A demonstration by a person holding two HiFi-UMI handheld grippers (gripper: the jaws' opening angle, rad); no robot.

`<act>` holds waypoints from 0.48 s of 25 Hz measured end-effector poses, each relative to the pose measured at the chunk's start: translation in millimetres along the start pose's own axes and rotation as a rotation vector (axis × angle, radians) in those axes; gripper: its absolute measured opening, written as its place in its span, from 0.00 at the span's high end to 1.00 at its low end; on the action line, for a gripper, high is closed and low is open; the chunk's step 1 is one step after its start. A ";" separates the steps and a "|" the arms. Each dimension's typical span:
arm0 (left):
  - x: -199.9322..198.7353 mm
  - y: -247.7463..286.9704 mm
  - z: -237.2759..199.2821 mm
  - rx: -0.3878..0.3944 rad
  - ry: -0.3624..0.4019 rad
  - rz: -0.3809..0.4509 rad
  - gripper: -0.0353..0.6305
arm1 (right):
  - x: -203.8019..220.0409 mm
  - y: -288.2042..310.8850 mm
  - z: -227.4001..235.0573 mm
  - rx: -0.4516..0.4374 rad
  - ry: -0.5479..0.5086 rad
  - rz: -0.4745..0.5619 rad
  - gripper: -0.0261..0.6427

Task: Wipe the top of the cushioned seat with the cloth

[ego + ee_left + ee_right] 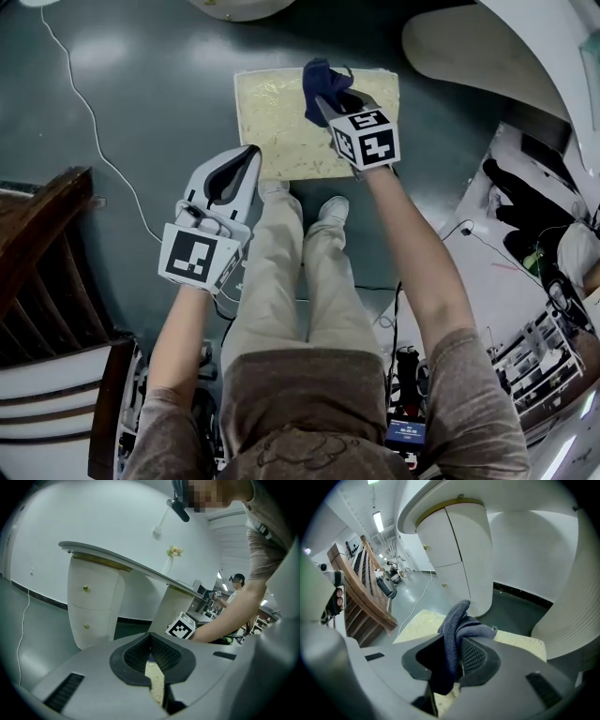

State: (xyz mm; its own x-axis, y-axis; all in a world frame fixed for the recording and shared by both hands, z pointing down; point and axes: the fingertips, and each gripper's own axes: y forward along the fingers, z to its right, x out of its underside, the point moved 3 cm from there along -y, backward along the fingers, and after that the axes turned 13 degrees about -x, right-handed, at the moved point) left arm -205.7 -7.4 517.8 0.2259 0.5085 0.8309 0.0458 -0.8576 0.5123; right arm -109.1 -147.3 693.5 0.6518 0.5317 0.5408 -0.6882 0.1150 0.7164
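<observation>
Lying on a glossy grey-green floor (141, 94) between dark wooden furniture (37, 234) and a curved white bench (506, 56), the cream cushioned seat (272, 122) has the left tool (246, 157) pressed together, empty, off its near corner and the right tool (328, 101) pinching the dark blue cloth (321, 80) over its top

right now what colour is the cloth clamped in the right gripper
Dark blue-grey terry cloth; it shows best in the right gripper view.
</observation>
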 end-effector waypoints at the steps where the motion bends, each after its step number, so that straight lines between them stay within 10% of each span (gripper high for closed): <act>1: 0.9 0.6 2.5 0.008 0.004 -0.002 0.92 | 2.3 -4.8 5.0 0.009 0.006 0.003 0.81; 12: -9.6 6.4 27.0 0.048 0.021 0.005 0.92 | 25.5 -64.8 59.5 0.111 0.026 0.009 0.81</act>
State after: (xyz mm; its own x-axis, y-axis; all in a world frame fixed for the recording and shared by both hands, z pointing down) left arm -181.3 -19.9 507.2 0.2057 0.5050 0.8382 0.0916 -0.8627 0.4973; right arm -29.0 -191.2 687.1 0.6365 0.5539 0.5367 -0.6532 0.0171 0.7570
